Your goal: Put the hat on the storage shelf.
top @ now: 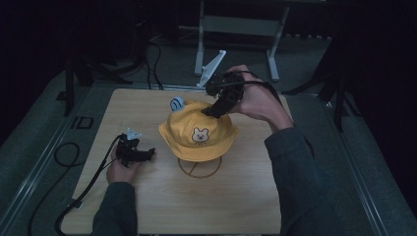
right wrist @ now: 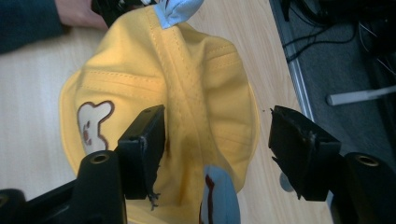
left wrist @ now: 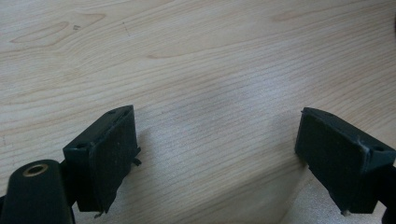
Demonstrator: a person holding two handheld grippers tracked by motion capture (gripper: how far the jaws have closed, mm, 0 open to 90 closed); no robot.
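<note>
A yellow bucket hat [top: 216,128] with a white bear face [top: 199,135] and light blue ears [top: 176,103] sits on a thin wire stand [top: 199,170] in the middle of the wooden table [top: 162,206]. My right gripper [top: 212,112] hangs over the hat's far right side, open. In the right gripper view the hat's crown [right wrist: 187,88] lies between its spread jaws [right wrist: 217,116], and one blue ear [right wrist: 220,196] is close below. My left gripper [top: 150,153] rests low at the table's left, pointing toward the hat. It is open over bare wood [left wrist: 217,121].
Behind the table stands a grey metal frame [top: 236,24] on dark carpet. Black cables [top: 64,152] loop on the floor at the left. A metal rail [top: 49,147] runs along the table's left edge. Bare wood spreads in front of the hat.
</note>
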